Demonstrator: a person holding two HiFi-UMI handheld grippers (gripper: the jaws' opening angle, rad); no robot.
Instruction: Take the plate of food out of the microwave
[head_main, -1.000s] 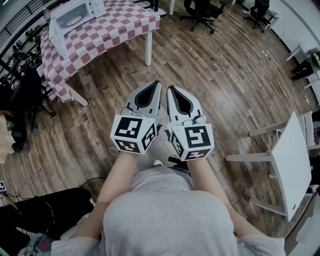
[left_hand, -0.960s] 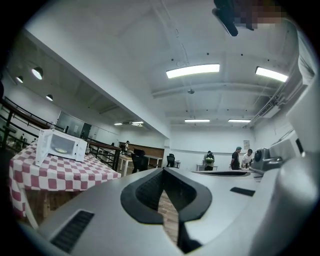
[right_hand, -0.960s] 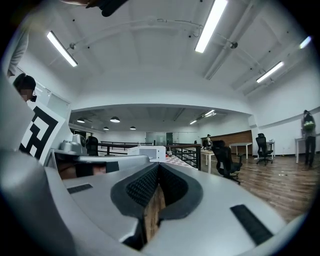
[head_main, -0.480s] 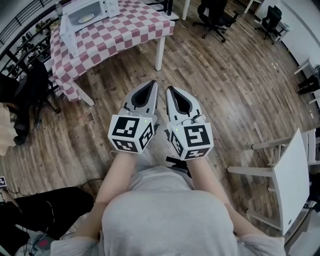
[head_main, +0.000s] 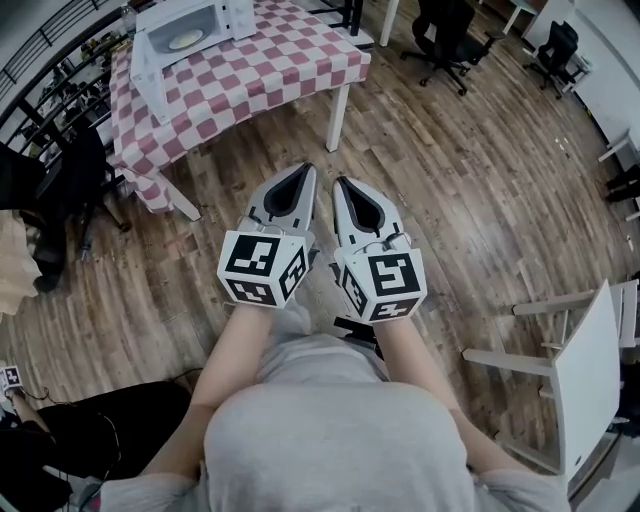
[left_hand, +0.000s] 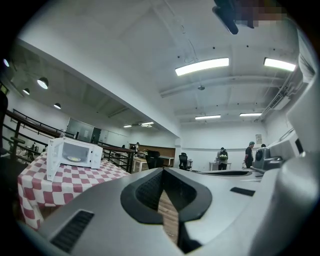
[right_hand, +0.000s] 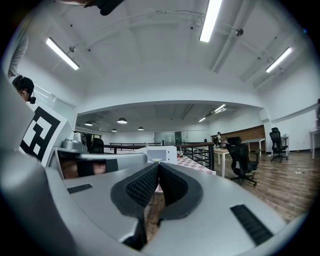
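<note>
Progress is slim: you stand on the wooden floor (head_main: 450, 180), well apart from the table (head_main: 290, 75), and nothing of the task proper is done. The microwave (head_main: 190, 30) sits at the far corner of that table with its door (head_main: 148, 72) already swung open to one side. The plate of food (head_main: 186, 40) lies inside the cavity, untouched. You hold your left gripper (head_main: 303, 172) and right gripper (head_main: 343, 182) level and side by side just in front of your body, close to each other. On each, the jaws are pressed together with nothing between them.

As I judge it, almost everything is left. You have to close the gap to the table, part the jaws, reach into the cavity, take the plate by its rim and bring it out flat.

The microwave is a white, smooth, boxy shell with a pale interior. The plate reads as a shallow, light-coloured round with a yellowish patch on it; it is too small to tell what the food is. The table stands on plain white legs under a red-and-white checked cloth (head_main: 135, 150) that hangs over the edges in soft folds. The floor is brown planking with a streaky grain.

Your grippers are grey moulded shells tapering to a narrow tip, each lined with black ribbed pads (right_hand: 142, 187). At the rear sits a marker cube (head_main: 262, 268) with black-and-white squares. I expect those ribs to bite well on a smooth rim, though a thin edge gives them little to hold.
</note>
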